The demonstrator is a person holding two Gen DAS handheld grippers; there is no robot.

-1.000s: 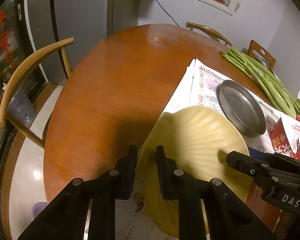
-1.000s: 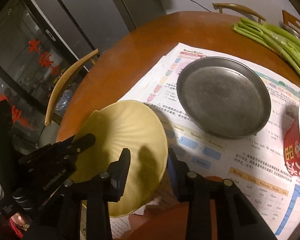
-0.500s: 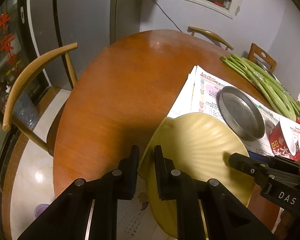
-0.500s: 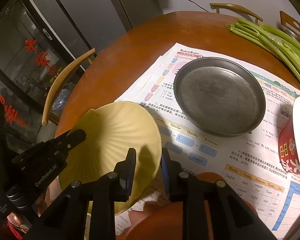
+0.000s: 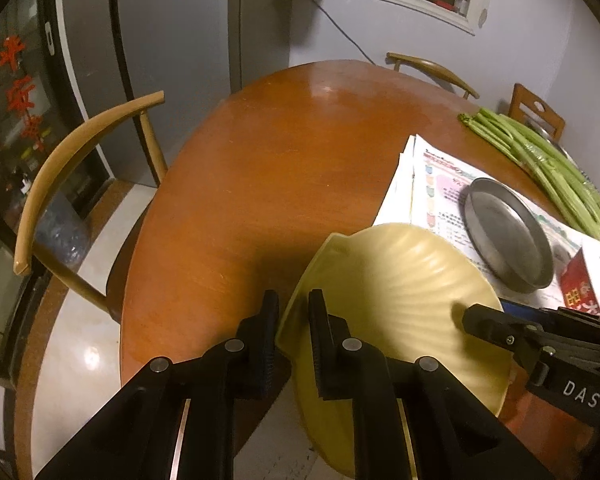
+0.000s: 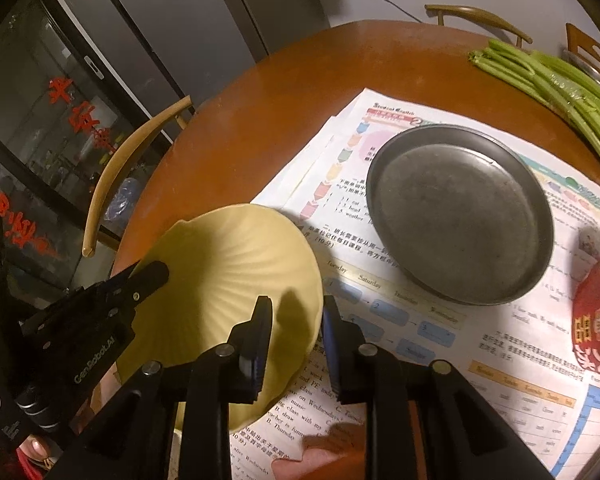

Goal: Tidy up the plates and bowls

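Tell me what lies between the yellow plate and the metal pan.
Only printed paper sheets: the right wrist view shows a bare strip of them between the yellow plate and the metal pan, with nothing standing on it.

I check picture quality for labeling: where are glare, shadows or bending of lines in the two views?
Left wrist view: soft glare on the table, chair bowed by the lens. Right wrist view: claw shadow on the yellow plate, dark corners, the metal pan dull.

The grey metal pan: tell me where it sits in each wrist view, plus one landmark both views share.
Left wrist view: metal pan at the right edge, on the printed papers, beyond the yellow plate.
Right wrist view: metal pan right of centre, large, on the papers.
Shared landmark: the green stalks behind the pan.
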